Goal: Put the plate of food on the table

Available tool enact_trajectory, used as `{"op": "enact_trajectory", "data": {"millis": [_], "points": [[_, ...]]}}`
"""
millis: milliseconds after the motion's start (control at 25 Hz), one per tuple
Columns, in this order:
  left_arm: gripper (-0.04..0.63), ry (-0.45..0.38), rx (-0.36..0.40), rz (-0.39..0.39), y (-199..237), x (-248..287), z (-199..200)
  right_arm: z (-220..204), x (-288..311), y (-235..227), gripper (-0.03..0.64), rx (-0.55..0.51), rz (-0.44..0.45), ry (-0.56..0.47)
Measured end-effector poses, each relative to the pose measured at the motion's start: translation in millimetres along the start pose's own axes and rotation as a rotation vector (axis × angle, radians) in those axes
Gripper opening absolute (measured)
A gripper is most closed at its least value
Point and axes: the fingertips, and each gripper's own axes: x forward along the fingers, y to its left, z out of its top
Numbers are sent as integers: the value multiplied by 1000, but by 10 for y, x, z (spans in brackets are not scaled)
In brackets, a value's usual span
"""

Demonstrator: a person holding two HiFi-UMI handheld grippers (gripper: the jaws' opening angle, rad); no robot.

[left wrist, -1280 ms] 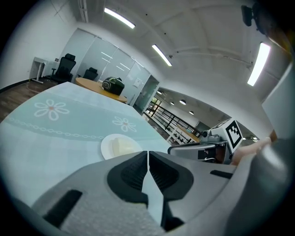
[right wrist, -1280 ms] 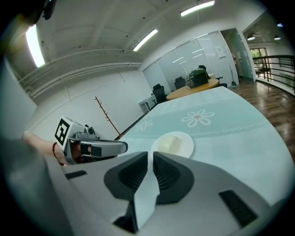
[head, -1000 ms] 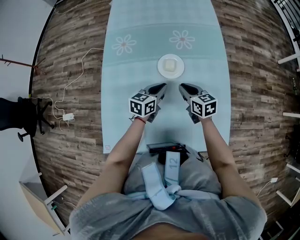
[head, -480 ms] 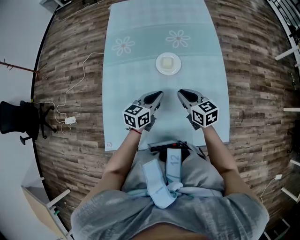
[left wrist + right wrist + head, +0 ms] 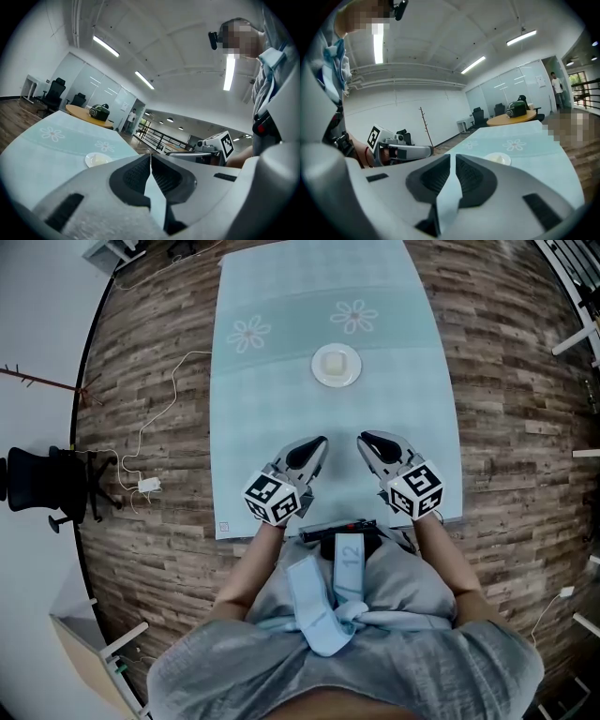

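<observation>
Wood floor lies all round the long table (image 5: 272, 418) with its pale blue flower cloth. The white plate (image 5: 320, 375) sits flat on the table at 12 o'clock from both tools, well apart from them, holding one pale square bit of food (image 5: 336, 362). The left gripper (image 5: 319, 444) and right gripper (image 5: 366, 441) are closed on nothing at the 6 o'clock end; if one snagged the cloth, I think the plate could slide.

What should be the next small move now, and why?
Probably none for the plate: it sits flat on the table, and the left gripper and right gripper are empty, apart from it. I would just lower both to rest.
</observation>
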Motion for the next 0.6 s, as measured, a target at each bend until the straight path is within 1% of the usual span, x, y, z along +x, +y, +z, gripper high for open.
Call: {"op": "enact_trajectory", "data": {"millis": [120, 280, 600], "points": [[20, 0, 9, -19, -98, -7, 14, 3, -57, 114, 48, 10, 14, -10], [21, -4, 10, -17, -128, -17, 20, -1, -100, 188, 46, 24, 29, -7], [20, -3, 25, -13, -174, 9, 41, 106, -166, 226, 46, -29, 39, -8]]}}
